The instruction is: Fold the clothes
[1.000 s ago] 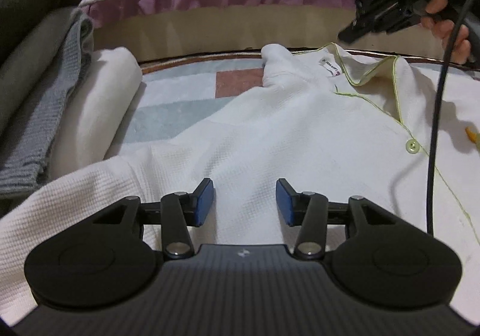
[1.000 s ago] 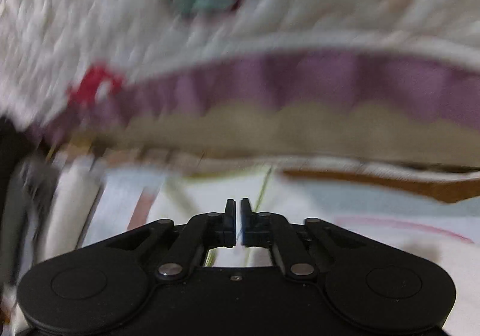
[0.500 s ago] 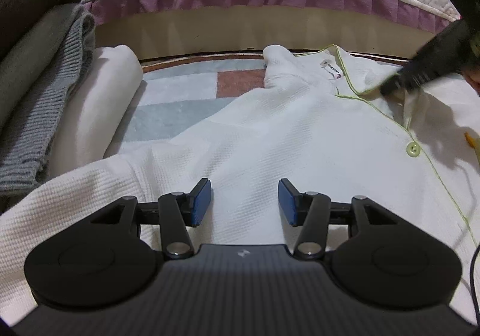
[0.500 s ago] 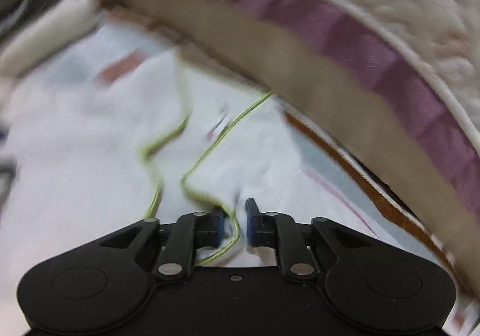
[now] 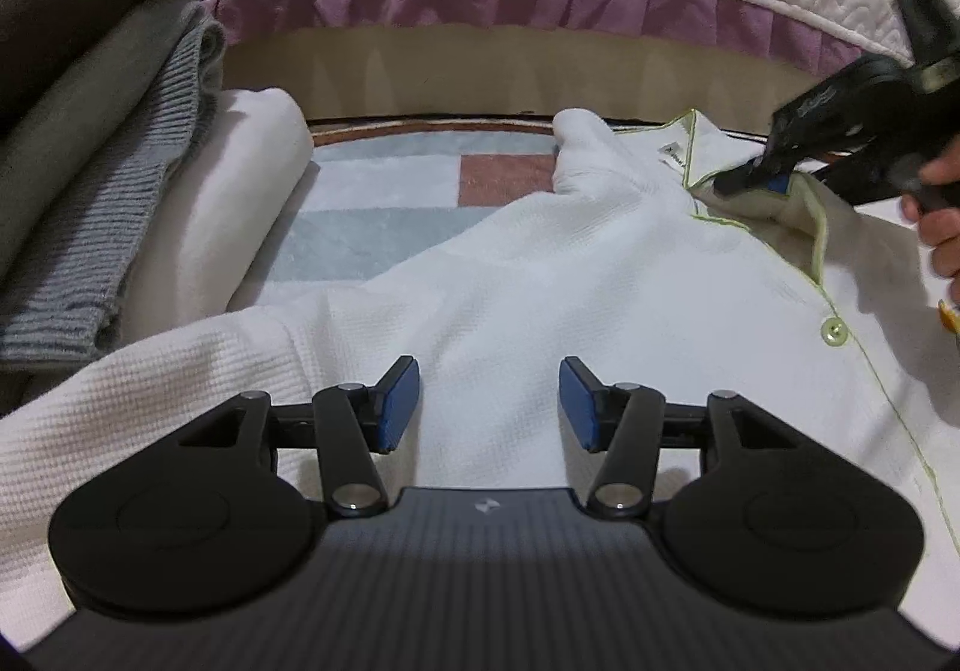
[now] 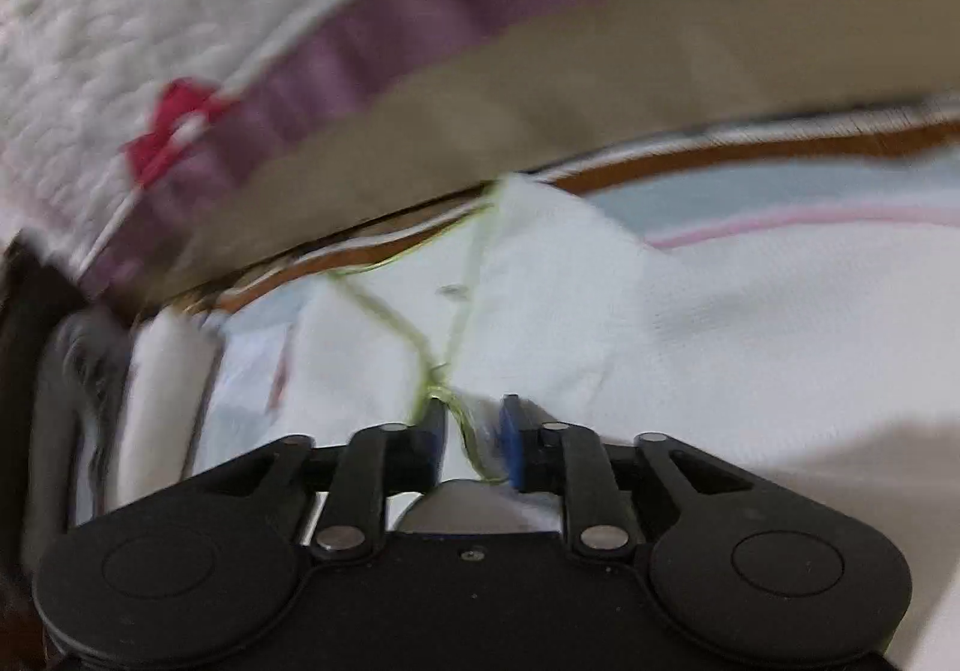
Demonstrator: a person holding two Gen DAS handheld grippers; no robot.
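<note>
The left tongs (image 5: 489, 410) are matte black, with two rounded lobes at the base and a ribbed dark grey plate between them bearing a small pale emblem. Each slim arm pivots on silver rivets and ends in a flat blue pad. The right tongs (image 6: 471, 443) have the same build: black lobes with faint circular outlines, silver rivets, blue pads, and a smooth black plate with a small screw. Bare fingers (image 5: 942, 245) show at the edge of the left view.
</note>
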